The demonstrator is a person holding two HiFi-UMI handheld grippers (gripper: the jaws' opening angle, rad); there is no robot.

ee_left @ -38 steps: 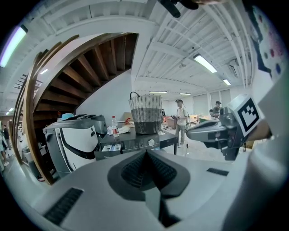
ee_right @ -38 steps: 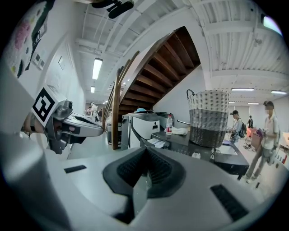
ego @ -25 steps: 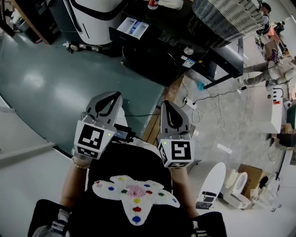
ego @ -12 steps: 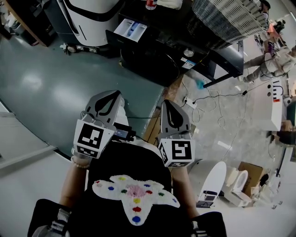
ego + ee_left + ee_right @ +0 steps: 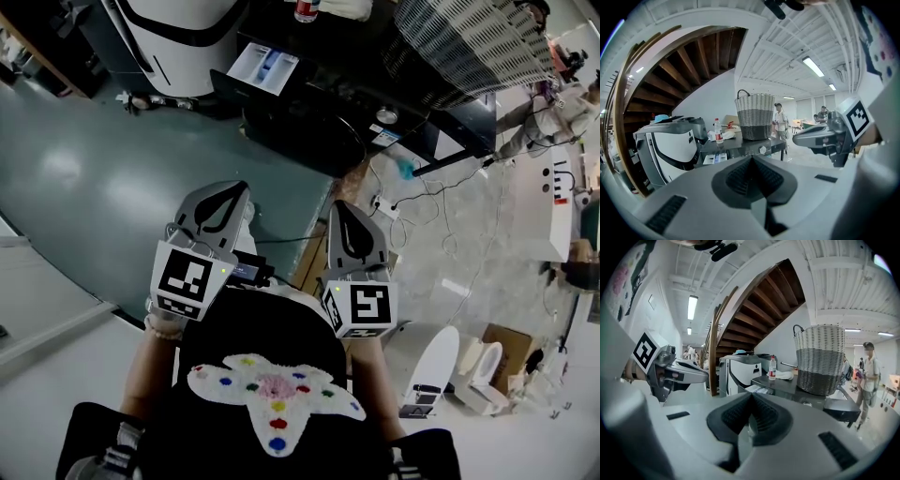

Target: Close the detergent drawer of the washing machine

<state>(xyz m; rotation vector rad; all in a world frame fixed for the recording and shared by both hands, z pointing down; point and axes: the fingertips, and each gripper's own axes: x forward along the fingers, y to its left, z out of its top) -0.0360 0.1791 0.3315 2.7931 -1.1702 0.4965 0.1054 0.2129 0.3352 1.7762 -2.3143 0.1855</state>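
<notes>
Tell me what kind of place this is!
Probably a big lab or workshop hall, not a home: a black washing machine stands in the open near a wooden staircase, a toilet sits out loose, and cables trail across the floor.

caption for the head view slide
Left gripper and right gripper, both shut, short of the black washing machine with its white detergent drawer open.

Head camera is looking steeply down from above the person, past the left gripper and right gripper to the floor; the washing machine is lying well apart, at that view's top edge; each gripper camera is riding just behind its own jaws, facing nearly level toward that machine; all three are sharing the wicker basket and detergent drawer; each gripper view is catching the other gripper at its side.
</notes>
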